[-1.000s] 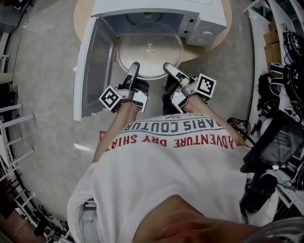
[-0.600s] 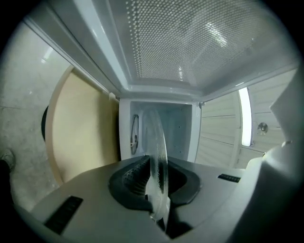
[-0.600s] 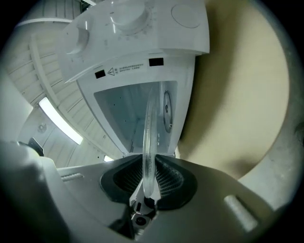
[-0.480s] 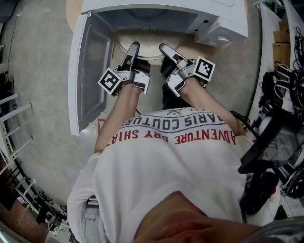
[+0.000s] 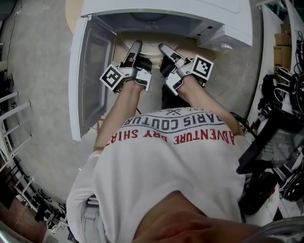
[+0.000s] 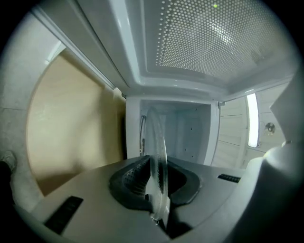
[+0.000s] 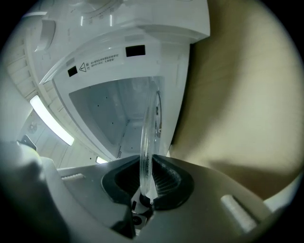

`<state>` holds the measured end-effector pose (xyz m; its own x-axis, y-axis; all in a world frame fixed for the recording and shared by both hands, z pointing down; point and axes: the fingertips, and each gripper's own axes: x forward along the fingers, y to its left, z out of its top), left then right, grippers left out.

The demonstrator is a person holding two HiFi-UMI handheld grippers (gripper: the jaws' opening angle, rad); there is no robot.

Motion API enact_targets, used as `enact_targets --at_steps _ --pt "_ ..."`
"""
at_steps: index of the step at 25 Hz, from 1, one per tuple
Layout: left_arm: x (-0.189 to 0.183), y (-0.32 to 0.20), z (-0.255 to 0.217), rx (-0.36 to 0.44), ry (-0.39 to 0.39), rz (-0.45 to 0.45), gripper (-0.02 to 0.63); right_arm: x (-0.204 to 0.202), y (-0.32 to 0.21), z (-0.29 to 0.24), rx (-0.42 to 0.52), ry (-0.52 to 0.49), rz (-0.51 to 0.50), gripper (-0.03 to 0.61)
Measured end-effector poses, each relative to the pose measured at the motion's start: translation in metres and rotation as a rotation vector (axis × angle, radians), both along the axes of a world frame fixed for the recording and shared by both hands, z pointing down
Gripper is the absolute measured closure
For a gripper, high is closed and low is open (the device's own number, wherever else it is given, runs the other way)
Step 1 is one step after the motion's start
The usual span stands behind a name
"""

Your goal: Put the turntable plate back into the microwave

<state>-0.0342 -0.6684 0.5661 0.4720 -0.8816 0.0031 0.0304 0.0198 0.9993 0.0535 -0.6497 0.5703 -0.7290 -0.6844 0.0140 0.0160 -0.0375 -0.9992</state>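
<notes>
Forearms outstretched, left hand-held gripper, right hand-held gripper clamp plate.

Head view looked steeply down; both gripper views sat close, facing into the microwave all three shared.

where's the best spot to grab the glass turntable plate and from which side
Its near rim, coming from the side of the open door. The turntable plate is a thin flat disc, so only its edge fits between jaws. The left gripper and right gripper each clamp that rim, spaced apart for balance.
</notes>
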Motion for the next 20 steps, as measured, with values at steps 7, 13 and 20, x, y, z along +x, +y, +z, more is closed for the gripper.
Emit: enact_targets --at_steps 7,13,20 --pt "-0.001 -0.005 0.006 -0.026 0.011 0.001 0.583 -0.001 -0.003 0.007 -0.059 -0.013 0.038 0.555" --pt "-0.003 0.001 0.004 -0.026 -0.024 0.034 0.538 -0.002 -0.009 0.006 -0.067 -0.011 0.058 0.555" --pt "0.01 0.028 -0.001 -0.049 0.024 0.075 0.525 -0.001 -0.011 0.005 -0.066 -0.032 0.07 0.554"
